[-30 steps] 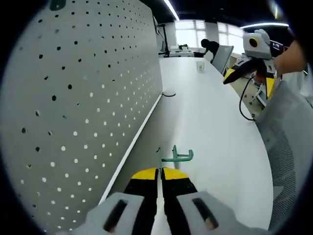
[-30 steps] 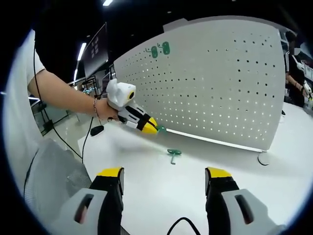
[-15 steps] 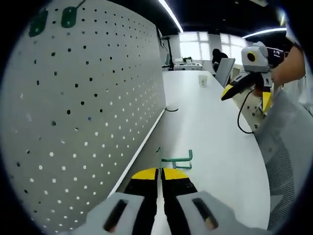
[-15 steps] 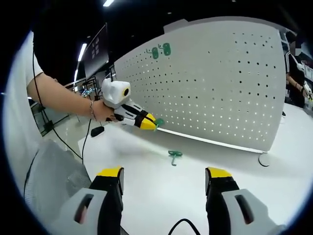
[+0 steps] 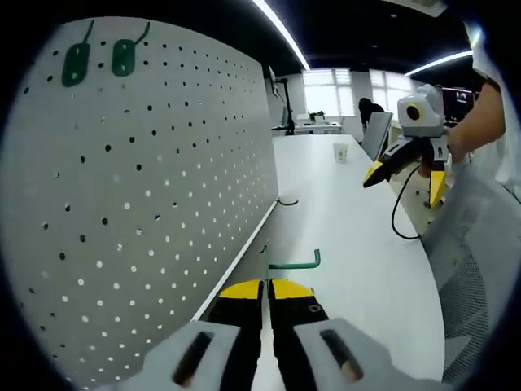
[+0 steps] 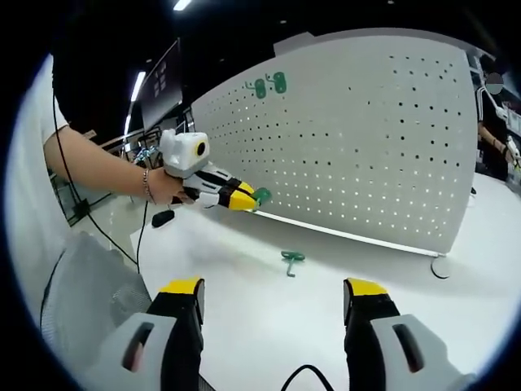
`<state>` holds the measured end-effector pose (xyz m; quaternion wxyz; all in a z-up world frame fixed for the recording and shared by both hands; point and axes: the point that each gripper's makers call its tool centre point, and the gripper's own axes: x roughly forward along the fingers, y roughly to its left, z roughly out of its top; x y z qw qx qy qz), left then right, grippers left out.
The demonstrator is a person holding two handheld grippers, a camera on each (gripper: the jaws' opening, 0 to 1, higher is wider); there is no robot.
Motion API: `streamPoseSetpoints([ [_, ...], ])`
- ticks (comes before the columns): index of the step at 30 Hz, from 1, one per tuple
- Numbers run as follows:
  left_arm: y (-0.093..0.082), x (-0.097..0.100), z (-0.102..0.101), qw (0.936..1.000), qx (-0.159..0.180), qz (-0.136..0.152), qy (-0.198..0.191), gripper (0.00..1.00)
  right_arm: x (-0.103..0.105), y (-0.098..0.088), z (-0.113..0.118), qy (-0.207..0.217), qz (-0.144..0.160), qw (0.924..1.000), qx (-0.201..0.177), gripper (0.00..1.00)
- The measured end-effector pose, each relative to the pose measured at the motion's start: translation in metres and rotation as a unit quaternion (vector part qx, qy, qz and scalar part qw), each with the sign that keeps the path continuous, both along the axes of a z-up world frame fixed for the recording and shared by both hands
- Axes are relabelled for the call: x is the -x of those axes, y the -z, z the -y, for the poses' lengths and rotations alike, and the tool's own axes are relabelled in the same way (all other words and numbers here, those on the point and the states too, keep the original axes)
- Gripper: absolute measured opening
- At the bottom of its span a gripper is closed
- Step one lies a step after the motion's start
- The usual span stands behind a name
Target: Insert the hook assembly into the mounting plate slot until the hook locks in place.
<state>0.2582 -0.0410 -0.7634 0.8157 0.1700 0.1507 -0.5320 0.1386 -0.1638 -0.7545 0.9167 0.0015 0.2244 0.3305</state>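
Note:
My left gripper [image 5: 267, 283] is shut on a green hook assembly [image 5: 295, 263], which sticks out ahead of the jaw tips, above the white table [image 5: 350, 236]. A white pegboard [image 5: 163, 187] stands on the left and carries two green mounting plates [image 5: 99, 59] near its top. In the right gripper view the left gripper [image 6: 238, 197] holds the green hook [image 6: 262, 195] close in front of the pegboard [image 6: 366, 147], well below the plates [image 6: 269, 85]. A second green hook [image 6: 291, 259] lies on the table. My right gripper [image 6: 273, 303] is open with nothing in it, and shows at the right [image 5: 403, 163].
A paper cup [image 5: 339, 152] stands far down the table. A dark loop [image 5: 286, 200] lies by the pegboard's foot. A black cable [image 5: 397, 216] hangs from the right gripper. A grey mesh chair [image 5: 480, 269] is at the table's right edge. A person's forearm [image 6: 98, 159] holds the left gripper.
My left gripper has risen from the table with the hook, and the green plates have come into its view. The right gripper has stayed open and nearly still.

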Motion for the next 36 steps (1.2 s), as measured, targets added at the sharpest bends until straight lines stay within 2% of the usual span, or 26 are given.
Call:
streamPoseSetpoints([
  [11, -0.016, 0.007, 0.001, 0.9996, 0.024, 0.013, -0.009, 0.02, 0.002, -0.002, -0.002, -0.001, -0.002, 1.0000, 0.000, 0.68],
  [19, -0.035, 0.015, -0.001, 0.9980, 0.053, 0.028, -0.020, 0.02, 0.002, -0.005, -0.003, 0.000, 0.000, 1.0000, -0.006, 0.68],
  [21, -0.043, 0.017, -0.002, 0.9967, 0.072, 0.027, -0.026, 0.02, 0.002, -0.005, -0.004, 0.001, -0.001, 1.0000, -0.007, 0.68],
  [36, -0.058, 0.035, -0.019, 0.9933, 0.096, 0.045, -0.048, 0.02, 0.002, -0.010, -0.007, -0.002, 0.005, 0.9999, -0.013, 0.68],
])
